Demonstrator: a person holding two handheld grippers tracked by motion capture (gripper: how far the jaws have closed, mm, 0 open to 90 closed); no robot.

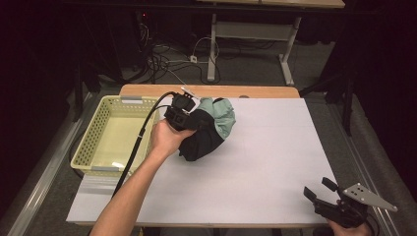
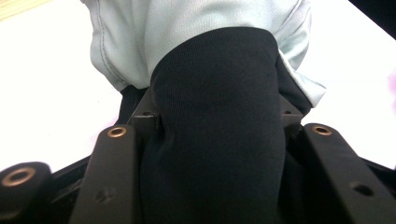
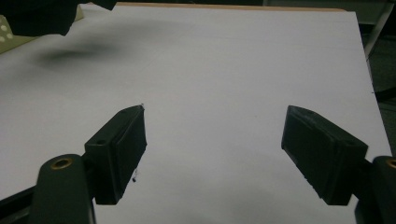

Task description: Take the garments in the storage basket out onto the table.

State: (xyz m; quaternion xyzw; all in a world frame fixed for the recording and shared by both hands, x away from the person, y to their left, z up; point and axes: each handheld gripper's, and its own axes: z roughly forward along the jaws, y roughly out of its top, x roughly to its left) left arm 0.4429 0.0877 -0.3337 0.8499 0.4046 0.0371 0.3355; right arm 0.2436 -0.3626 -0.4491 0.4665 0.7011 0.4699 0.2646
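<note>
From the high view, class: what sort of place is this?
Probably a lab or workshop recording station: a white work table, tangled cables on the carpeted floor behind, and a handheld left gripper clamping bundled clothes beside a plastic basket.

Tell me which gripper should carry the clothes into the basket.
Left. The left gripper is shut on the black garment, with the mint garment bunched alongside, right beside the basket. The right gripper waits open at the table's far corner.
</note>
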